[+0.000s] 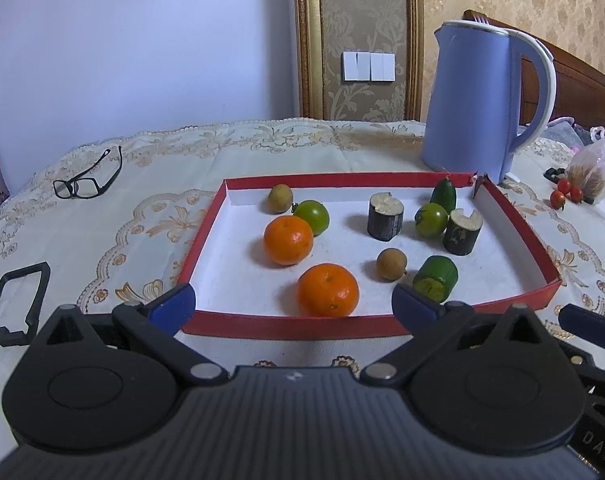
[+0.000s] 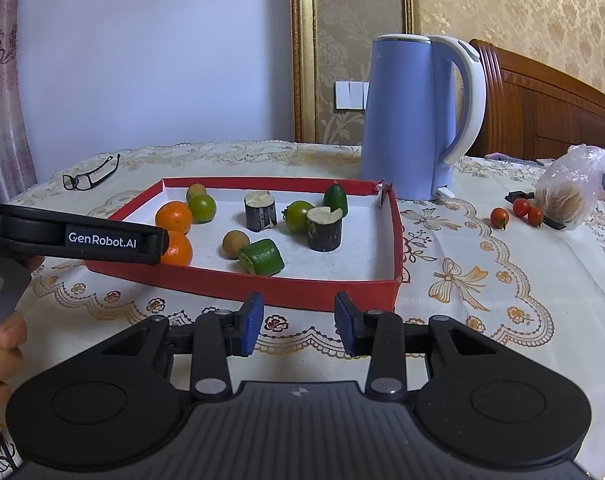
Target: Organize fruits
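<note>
On the desk (image 1: 262,160) in front of me sits a red tray (image 1: 286,326) holding two oranges (image 1: 328,290), two green tomatoes (image 1: 312,217), two small brown fruits (image 1: 389,264), two dark cut stalk pieces (image 1: 385,216) and two green cucumber pieces (image 1: 436,278). My left fingers (image 1: 294,306) gape wide, empty, at its near rim. My right fingers (image 2: 298,322) stand narrow, holding nothing. Three cherry tomatoes (image 2: 499,217) lie outside, beside a plastic bag (image 2: 572,192).
</note>
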Motion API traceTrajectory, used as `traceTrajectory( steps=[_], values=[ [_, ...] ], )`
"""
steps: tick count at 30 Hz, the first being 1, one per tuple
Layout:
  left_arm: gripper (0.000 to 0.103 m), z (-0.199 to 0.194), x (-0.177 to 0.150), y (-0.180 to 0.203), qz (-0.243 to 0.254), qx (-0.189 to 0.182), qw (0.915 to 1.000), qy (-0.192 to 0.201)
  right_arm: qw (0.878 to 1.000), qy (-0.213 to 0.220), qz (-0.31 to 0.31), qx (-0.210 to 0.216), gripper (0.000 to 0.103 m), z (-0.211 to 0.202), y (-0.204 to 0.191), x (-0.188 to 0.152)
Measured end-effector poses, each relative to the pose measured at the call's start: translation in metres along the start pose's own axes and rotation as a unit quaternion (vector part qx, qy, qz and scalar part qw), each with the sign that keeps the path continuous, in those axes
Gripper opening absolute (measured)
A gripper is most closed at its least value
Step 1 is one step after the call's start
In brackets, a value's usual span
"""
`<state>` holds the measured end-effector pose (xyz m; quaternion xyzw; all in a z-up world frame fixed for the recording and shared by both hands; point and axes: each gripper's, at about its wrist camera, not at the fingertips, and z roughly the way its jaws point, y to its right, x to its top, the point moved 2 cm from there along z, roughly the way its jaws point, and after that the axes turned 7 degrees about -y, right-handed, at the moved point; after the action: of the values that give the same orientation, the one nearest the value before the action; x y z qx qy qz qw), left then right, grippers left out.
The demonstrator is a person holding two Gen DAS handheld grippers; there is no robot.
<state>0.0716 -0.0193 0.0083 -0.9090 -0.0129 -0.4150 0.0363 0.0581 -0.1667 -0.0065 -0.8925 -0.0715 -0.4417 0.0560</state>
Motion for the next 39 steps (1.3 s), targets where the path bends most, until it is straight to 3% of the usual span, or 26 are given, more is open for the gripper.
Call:
traceTrajectory(
  steps=[39],
  values=[
    [0.103, 0.0038, -0.0014, -0.0019, 0.002, -0.015, 0.9999, -0.003, 1.000, -0.003, -0.011, 0.008, 0.038, 0.0048, -0.0073, 0.0035]
  ],
)
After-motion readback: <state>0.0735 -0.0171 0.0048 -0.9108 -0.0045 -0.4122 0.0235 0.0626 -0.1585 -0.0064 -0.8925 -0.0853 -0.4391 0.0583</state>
